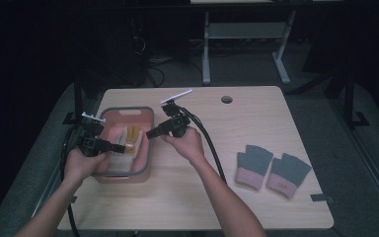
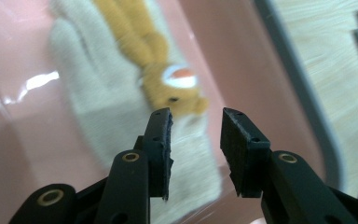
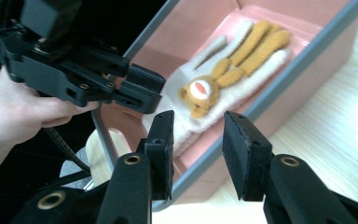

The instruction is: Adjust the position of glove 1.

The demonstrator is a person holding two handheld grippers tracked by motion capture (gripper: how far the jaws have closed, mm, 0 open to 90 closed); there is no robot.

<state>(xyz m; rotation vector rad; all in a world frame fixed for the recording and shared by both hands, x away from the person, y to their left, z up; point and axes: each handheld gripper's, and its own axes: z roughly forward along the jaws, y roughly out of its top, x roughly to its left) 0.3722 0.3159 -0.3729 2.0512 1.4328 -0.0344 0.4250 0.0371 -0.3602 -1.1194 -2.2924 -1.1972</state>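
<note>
Lying flat in the pink plastic bin (image 1: 109,114) is a cream knitted glove (image 3: 242,74) with orange fingers and a small orange bear-like face stitched onto it; the knit is looking soft and fuzzy against the bin's smooth, glossy floor, which is catching a bright streak of light. The bin is rectangular with rounded corners and a grey rim, and it is sitting on the left part of a pale wood-grain table (image 1: 202,197).

The left gripper (image 1: 120,146) is reaching in over the bin from the person's left hand (image 1: 81,165), its black jaws hovering just above the glove's cuff end. In the left gripper view the two flat, rough-faced pads (image 2: 161,140) are standing apart with a clear gap between them and nothing pinched there, so that gripper is released. The right gripper (image 1: 150,134) is hanging over the bin's right rim, pointing toward the glove, held by the right hand (image 1: 187,143). Its jaws are likewise parted and empty, the foam-like pads showing worn edges.

Well apart, on the right side of the table, a pair of grey fingerless gloves (image 1: 271,168) with pink cuffs is lying flat, side by side and touching.
</note>
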